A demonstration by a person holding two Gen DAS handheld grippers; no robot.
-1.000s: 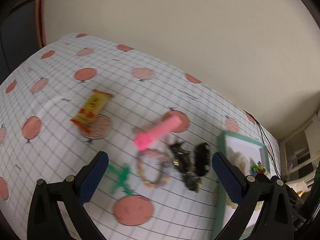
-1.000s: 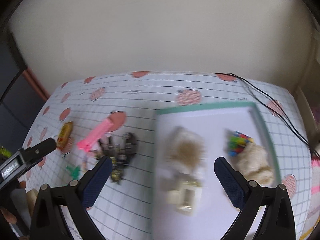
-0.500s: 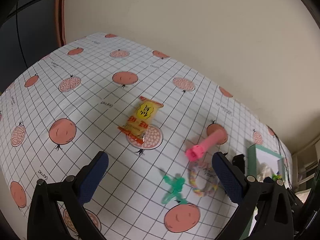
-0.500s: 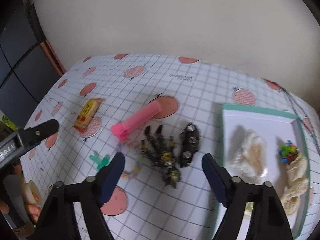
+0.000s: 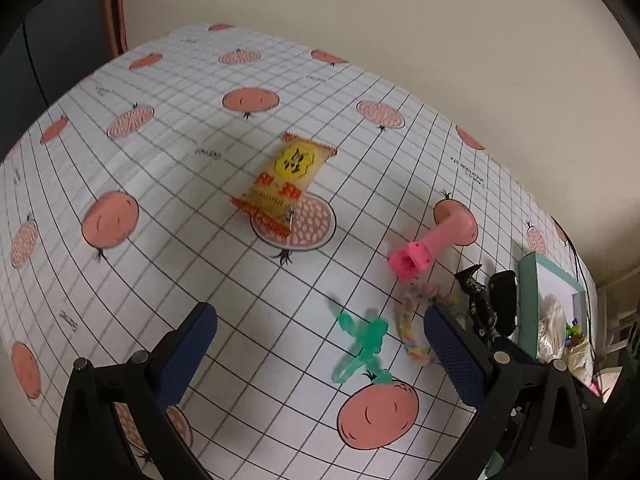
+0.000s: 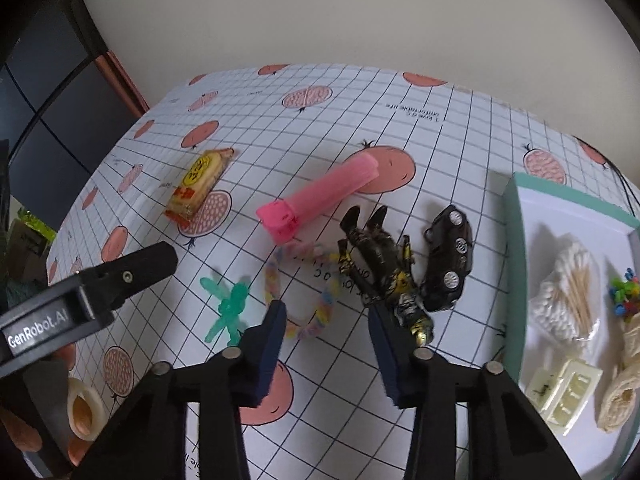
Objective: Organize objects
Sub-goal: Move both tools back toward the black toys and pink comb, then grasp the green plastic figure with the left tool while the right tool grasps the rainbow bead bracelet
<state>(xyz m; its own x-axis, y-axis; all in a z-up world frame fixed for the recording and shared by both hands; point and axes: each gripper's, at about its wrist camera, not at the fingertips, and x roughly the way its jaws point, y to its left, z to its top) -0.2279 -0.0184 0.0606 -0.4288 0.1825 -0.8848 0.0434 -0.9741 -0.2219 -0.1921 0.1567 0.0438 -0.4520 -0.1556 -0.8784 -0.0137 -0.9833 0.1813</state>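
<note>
On the grid-patterned cloth lie a yellow snack packet [image 5: 282,186] [image 6: 199,185], a pink dispenser [image 5: 430,246] [image 6: 320,196], a green toy figure [image 5: 362,344] [image 6: 229,307], a pastel bead bracelet [image 5: 412,326] [image 6: 302,292], a black-and-gold robot toy [image 6: 382,276] [image 5: 476,304] and a black toy car [image 6: 448,260] [image 5: 505,302]. My left gripper [image 5: 320,354] [image 6: 124,276] hovers open, nearer than the snack packet. My right gripper [image 6: 328,350] is open and low over the bracelet's near side, its right finger beside the robot toy. Neither holds anything.
A teal-rimmed white tray [image 6: 516,248] [image 5: 528,300] at the right holds a bag of cotton swabs [image 6: 568,292], coloured bits [image 6: 622,292], a white clip [image 6: 564,392] and rolled cream items [image 6: 624,392]. A wall runs behind the table. A hand [image 6: 24,424] shows at lower left.
The right gripper swung left from the tray to the toys, dropped lower, and its jaws narrowed. The left gripper panned left, then closed in toward the snack packet.
</note>
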